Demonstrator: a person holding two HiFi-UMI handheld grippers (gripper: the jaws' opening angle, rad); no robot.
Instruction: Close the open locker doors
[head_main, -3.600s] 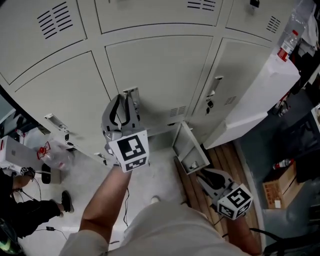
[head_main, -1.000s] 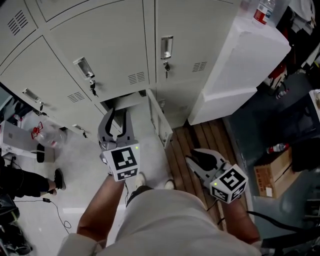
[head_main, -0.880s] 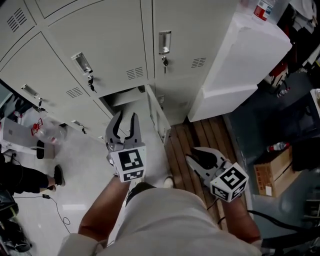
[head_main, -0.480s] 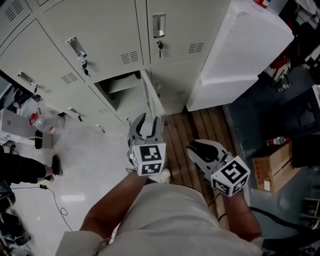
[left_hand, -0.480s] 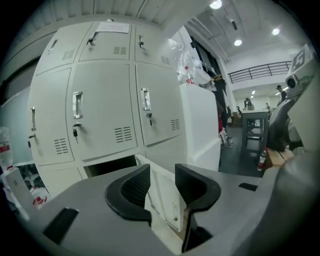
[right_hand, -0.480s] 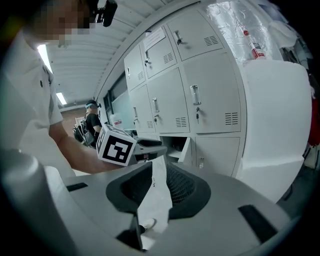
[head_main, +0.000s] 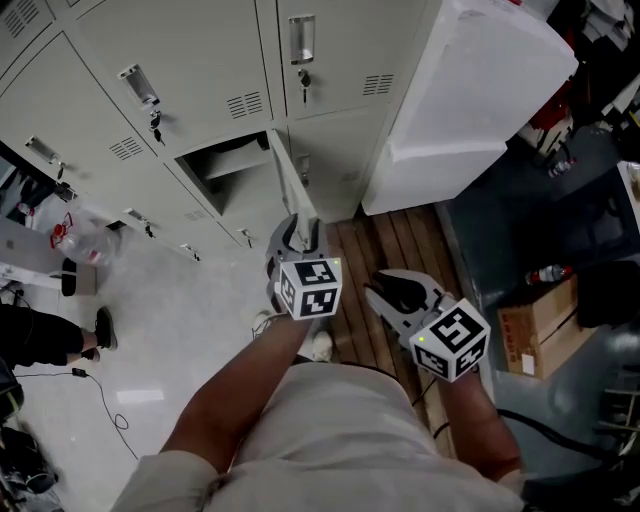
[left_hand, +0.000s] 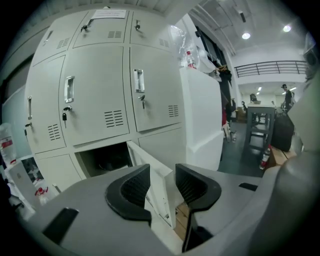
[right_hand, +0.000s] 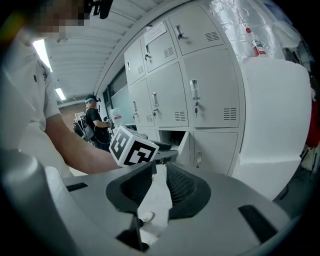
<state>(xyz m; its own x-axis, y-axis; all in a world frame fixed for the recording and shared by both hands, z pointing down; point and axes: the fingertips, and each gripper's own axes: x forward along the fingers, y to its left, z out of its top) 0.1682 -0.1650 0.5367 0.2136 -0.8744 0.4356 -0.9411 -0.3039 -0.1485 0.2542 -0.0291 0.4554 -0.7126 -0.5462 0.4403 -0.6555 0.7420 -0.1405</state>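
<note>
- left gripper (head_main: 298, 232) is held low in front of the lockers (head_main: 200, 60). its jaws are spread wide and have just been opening further.
- it grips nothing. the free edge of the open door (left_hand: 145, 157) shows in the gap between the jaws, with space on both sides, so the pads are not pressing on it.
- whether the tips already straddle that edge or sit just short of it, i cannot tell from either view.
- the open door belongs to a lower locker. it is hinged on the right side of its dark compartment (head_main: 235, 165) and stands out almost square to the locker face. in the head view it reads as a thin strip running from the hinge straight toward the left gripper.
- that is the relation the next move turns on: the door's length lies along the line the left gripper points, and the compartment lies to the door's left.
- closing it should therefore mean carrying the free edge leftward and in toward the lockers, not pushing straight ahead.
- right gripper (head_main: 395, 292) hangs over the wooden floorboards (head_main: 375, 250), to the right of the left one and apart from the door. its jaws are partly apart, with only floor and a shoe (right_hand: 146, 217) seen through them, so it is empty.
- the left hand is plainly the nearer one.
- every other door in view looks shut.
</note>
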